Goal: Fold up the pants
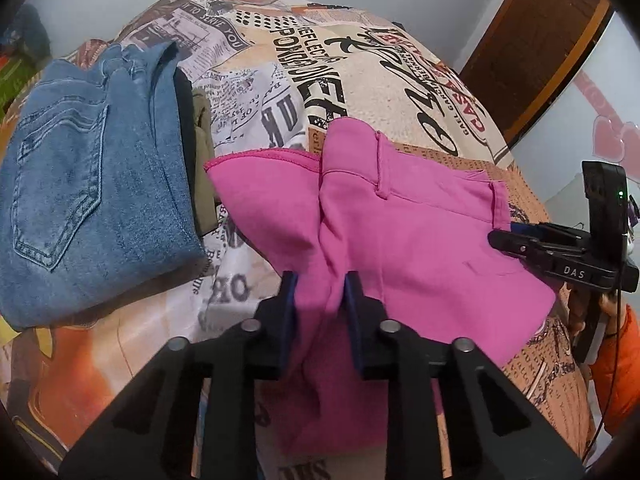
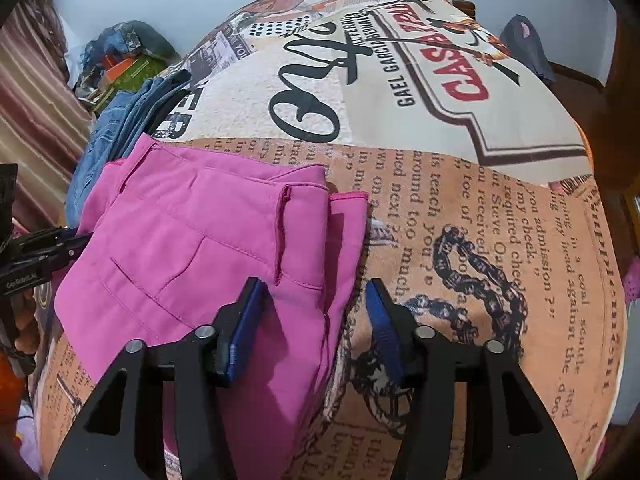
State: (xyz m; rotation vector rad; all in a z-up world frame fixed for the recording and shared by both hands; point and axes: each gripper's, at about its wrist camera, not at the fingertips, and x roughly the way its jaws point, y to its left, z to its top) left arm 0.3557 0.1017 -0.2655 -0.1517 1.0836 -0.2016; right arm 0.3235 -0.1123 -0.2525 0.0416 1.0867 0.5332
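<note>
Pink pants [image 1: 416, 216] lie partly folded on the printed bedspread [image 1: 384, 92], right of the folded blue jeans [image 1: 84, 184]; the surface under the spread is hidden.

Left hand-held gripper [image 1: 320, 292]: narrow gap, blue pads [image 1: 289, 300] pressed on a bunched ridge of pink fabric from both sides. It is gripping the pants. The fabric bulges up between the fingers and drapes down past them toward the camera.

Right hand-held gripper [image 2: 316, 300]: spread wide, nothing clamped. Its left pad [image 2: 246, 320] sits over the pink cloth near the belt loop [image 2: 280, 236]; its right pad [image 2: 382, 320] is off the garment, over the chain print on the bedspread. The pants edge runs through the gap. Cannot tell whether either pad touches the cloth.

In the left wrist view the right hand-held gripper [image 1: 520, 242] comes in from the right with its tip at the pants' waistband edge. In the right wrist view the left hand-held gripper [image 2: 60, 248] shows at the far left edge, at the pants' left side.

An olive garment [image 1: 204, 184] sits wedged between the jeans and the pink pants. A dark wooden headboard [image 1: 532, 48] stands behind the bed. Clutter pile [image 2: 120, 56] beyond the jeans, too blurred to identify.
</note>
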